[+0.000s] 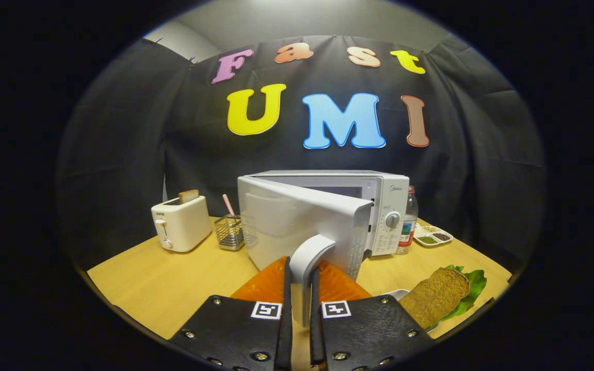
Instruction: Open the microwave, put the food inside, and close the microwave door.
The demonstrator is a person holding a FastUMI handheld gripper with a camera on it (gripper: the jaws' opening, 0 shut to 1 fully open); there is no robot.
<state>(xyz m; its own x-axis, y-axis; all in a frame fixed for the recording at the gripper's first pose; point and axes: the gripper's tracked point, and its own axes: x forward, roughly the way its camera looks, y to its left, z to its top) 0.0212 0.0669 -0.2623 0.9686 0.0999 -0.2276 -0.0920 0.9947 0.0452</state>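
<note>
A white microwave (387, 206) stands at the back of the wooden table. Its door (297, 226) is swung partly open toward me, hinged on the left. My gripper (300, 304) is shut on the door's curved handle (308, 260), which rises between the two fingers. The food, a slice of brown bread (435, 294) on a lettuce leaf (475, 286), lies on a plate just to the right of the fingers. The microwave's inside is mostly hidden behind the door.
A white toaster (180, 224) with a slice in it stands at the back left, a wire holder (229, 232) beside it. A bottle (409, 221) and a small tray of condiments (432, 236) sit right of the microwave. Bare tabletop (163, 283) lies left of the fingers.
</note>
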